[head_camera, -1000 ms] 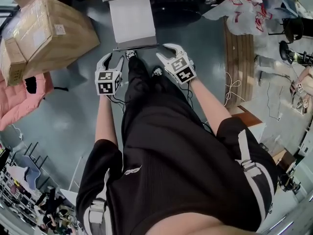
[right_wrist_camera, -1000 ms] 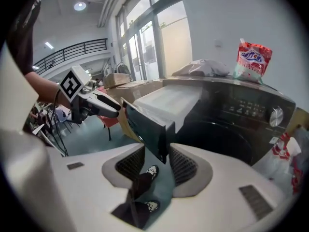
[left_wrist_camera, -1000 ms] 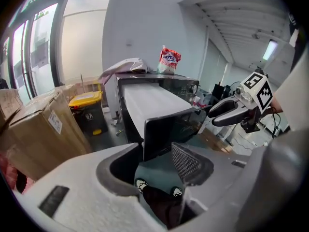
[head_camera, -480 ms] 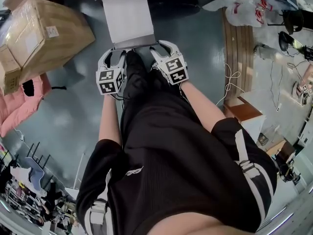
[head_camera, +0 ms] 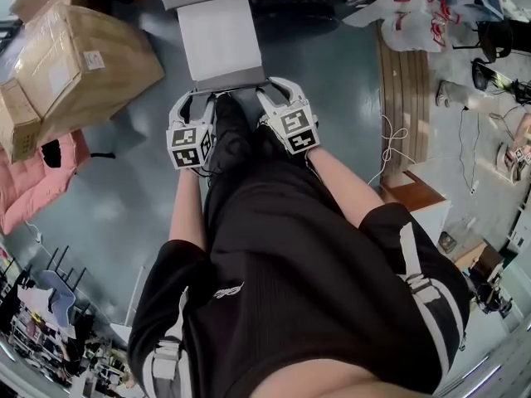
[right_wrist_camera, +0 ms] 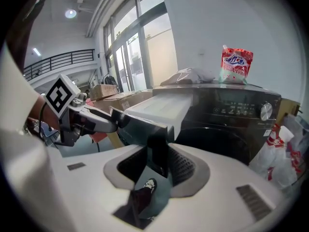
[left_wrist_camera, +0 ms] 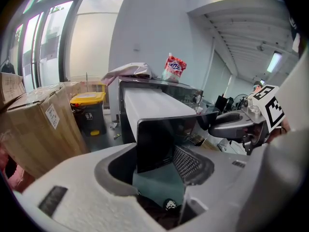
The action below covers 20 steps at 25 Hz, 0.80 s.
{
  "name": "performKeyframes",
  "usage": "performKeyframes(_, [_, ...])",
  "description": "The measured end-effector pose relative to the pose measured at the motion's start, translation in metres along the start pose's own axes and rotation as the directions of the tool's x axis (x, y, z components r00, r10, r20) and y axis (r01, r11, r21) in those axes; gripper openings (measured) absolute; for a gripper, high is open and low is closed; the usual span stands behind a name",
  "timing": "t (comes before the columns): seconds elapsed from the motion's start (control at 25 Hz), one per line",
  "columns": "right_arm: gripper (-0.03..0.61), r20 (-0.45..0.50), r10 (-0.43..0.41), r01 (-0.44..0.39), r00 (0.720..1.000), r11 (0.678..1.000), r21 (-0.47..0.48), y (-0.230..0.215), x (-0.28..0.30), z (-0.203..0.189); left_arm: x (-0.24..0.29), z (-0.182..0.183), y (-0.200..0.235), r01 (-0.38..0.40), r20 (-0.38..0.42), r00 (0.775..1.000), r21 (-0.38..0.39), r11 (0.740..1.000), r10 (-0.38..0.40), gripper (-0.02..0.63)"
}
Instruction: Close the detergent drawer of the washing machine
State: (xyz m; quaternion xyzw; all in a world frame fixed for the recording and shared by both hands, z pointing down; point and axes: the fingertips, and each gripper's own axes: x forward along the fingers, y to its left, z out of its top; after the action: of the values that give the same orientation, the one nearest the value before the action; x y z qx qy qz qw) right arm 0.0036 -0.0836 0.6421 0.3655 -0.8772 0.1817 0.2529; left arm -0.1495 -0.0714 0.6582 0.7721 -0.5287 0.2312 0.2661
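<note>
My left claw (head_camera: 198, 99) and right claw (head_camera: 276, 88) sit side by side at the front of the drawer (head_camera: 220, 38). The drawer stands pulled far out of the washer (right_wrist_camera: 227, 111), straight ahead of both claws. Its dark front panel (left_wrist_camera: 160, 140) has its left end between my left jaws and its right end between my right jaws. Both pairs are closing and stand middling wide. In each I see a gap beside the panel, so neither clamps it. A red bag (right_wrist_camera: 236, 64) stands on the washer, above and beyond my right claw. A box (head_camera: 75, 56) lies off to the left of my left claw.
</note>
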Motion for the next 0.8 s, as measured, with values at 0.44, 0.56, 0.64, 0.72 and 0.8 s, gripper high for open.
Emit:
performKeyframes(0.44, [0.147,0.003,-0.003,0.003,1.000,1.000,-0.007,0.0072,-0.0044,-0.0007,-0.0053,-0.0025,-0.0009,0.001,-0.007,1.000,-0.008,1.000,-0.001,0.232])
performKeyframes(0.56, [0.137,0.000,-0.008,0.008,1.000,1.000,-0.020,0.0056,-0.0041,-0.0008,-0.0049,-0.0027,-0.0010,-0.002,-0.009,1.000,-0.018,1.000,0.001,0.233])
performKeyframes(0.64, [0.138,0.003,-0.013,0.013,1.000,1.000,-0.020,0.0055,-0.0039,0.0014,-0.0057,-0.0010,-0.0009,-0.006,-0.004,1.000,-0.027,1.000,0.006,0.233])
performKeyframes(0.72, [0.140,0.007,-0.018,0.018,1.000,1.000,-0.017,0.0046,-0.0045,0.0040,-0.0060,0.0017,-0.0009,-0.002,-0.001,1.000,-0.025,1.000,0.002,0.233])
performKeyframes(0.8, [0.138,0.009,-0.020,0.021,1.000,1.000,-0.018,0.0028,-0.0032,0.0060,-0.0043,0.0044,0.0003,0.007,-0.003,1.000,-0.019,1.000,-0.007,0.233])
